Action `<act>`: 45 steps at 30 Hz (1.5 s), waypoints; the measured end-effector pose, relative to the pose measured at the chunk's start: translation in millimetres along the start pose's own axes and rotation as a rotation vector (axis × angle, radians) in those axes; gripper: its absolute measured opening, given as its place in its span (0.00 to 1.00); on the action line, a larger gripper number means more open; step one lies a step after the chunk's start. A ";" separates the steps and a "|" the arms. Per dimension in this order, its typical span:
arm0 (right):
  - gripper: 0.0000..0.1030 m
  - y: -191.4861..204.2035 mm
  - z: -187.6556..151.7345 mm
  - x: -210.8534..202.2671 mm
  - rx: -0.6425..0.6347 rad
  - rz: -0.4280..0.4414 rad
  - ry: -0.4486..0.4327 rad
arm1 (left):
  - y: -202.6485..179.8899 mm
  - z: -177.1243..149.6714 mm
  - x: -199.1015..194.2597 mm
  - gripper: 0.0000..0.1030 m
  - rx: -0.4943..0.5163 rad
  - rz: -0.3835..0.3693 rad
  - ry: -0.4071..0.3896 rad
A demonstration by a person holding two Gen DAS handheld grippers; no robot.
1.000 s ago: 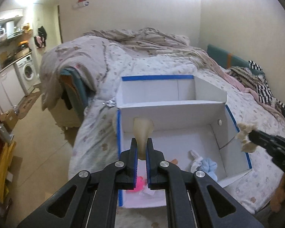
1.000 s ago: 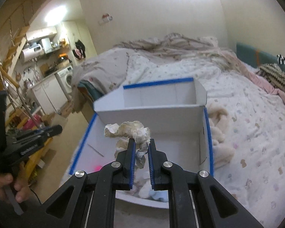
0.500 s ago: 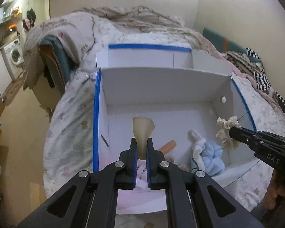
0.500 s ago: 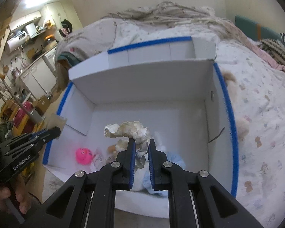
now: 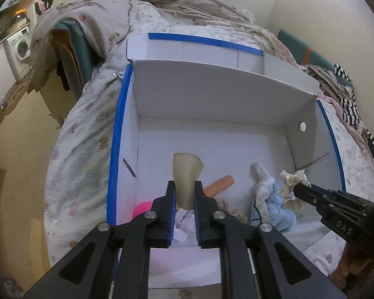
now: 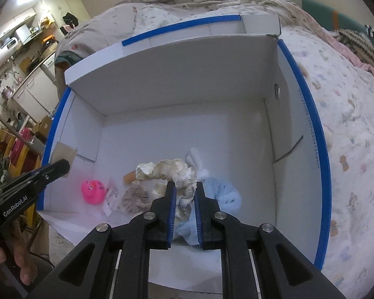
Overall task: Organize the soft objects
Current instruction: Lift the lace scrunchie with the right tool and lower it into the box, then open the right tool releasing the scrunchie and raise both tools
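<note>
A white cardboard box with blue-taped rims sits on the bed. My left gripper is shut on a pale beige soft piece held above the box's left front. My right gripper is shut on a cream ruffled scrunchie, over the box's front. On the box floor lie a pink squishy toy, a beige scrunchie, an orange cylinder and a light blue and white plush.
The bed has a patterned sheet and a rumpled quilt behind the box. A striped cloth lies at far right. A kitchen area with a washing machine is at left, past bare floor.
Both grippers have moved forward and down over the box, each still holding its object. The box fills more of both views, and the jaws stand slightly wider apart.
</note>
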State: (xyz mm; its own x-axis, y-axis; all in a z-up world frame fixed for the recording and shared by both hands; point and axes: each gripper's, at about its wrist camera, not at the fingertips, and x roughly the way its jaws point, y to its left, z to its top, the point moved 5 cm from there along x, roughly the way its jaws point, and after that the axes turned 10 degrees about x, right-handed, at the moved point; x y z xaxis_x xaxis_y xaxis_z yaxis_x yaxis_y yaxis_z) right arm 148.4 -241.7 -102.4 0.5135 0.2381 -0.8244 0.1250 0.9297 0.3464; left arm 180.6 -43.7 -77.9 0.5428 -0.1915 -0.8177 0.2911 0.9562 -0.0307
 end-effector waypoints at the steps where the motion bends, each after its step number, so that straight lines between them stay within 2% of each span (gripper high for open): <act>1: 0.14 0.3 0.2 -0.3 -0.004 -0.001 0.000 | -0.6 -0.2 0.7 0.16 0.005 0.009 0.003; 5: 0.15 -1.1 -0.4 1.0 -0.006 -0.006 0.003 | 0.4 -2.1 1.6 0.17 0.012 0.044 0.004; 8: 0.18 -1.1 0.4 0.7 -0.009 -0.016 -0.003 | 3.8 -3.0 0.8 0.21 0.006 0.070 -0.008; 11: 0.22 0.4 1.2 -1.2 -0.010 -0.011 -0.010 | 5.5 -4.3 1.4 0.40 0.007 0.086 -0.005; 12: 0.24 0.6 1.4 -1.8 -0.011 -0.010 -0.013 | 5.1 -4.8 1.0 0.49 0.009 0.092 -0.006; 13: 0.29 0.8 1.6 -2.2 -0.012 -0.010 -0.015 | 4.6 -4.8 -0.1 0.54 0.011 0.100 -0.007; 14: 0.32 0.9 2.1 -2.8 -0.011 -0.009 -0.018 | 3.2 -4.8 -2.2 0.54 0.016 0.109 -0.013; 16: 0.64 0.0 2.8 -4.3 -0.003 -0.004 -0.020 | 0.9 -3.5 -5.3 0.56 0.027 0.108 -0.024; 17: 0.67 -0.4 3.6 -5.8 0.005 0.004 -0.026 | -0.2 -3.7 -6.2 0.56 0.033 0.107 -0.025; 21: 0.67 -1.7 5.3 -12.3 0.020 -0.002 -0.046 | -1.8 -4.6 -11.1 0.56 0.052 0.117 -0.029; 24: 0.75 -0.4 5.9 -20.6 0.032 0.013 -0.076 | -0.1 -5.7 -18.4 0.56 0.059 0.134 -0.051; 26: 0.82 0.3 6.1 -25.9 0.041 0.028 -0.096 | -0.2 -6.9 -23.1 0.56 0.066 0.143 -0.061; 28: 1.00 1.7 5.5 -31.5 0.049 0.049 -0.117 | 1.7 -8.4 -27.8 0.56 0.065 0.150 -0.068; 38: 1.00 7.5 -11.3 -51.0 0.032 0.051 -0.148 | 12.4 -22.1 -52.2 0.56 0.060 0.192 -0.093; 45: 1.00 3.9 -27.6 -65.4 0.045 0.064 -0.153 | 17.0 -42.8 -67.7 0.56 0.044 0.191 -0.085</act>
State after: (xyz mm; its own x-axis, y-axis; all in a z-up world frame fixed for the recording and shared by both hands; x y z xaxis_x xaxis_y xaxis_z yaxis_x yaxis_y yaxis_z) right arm 91.8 -245.9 -59.5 0.6446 0.2472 -0.7234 0.1241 0.8999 0.4182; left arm 115.1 -5.0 -47.6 0.6553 -0.0272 -0.7549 0.2096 0.9666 0.1471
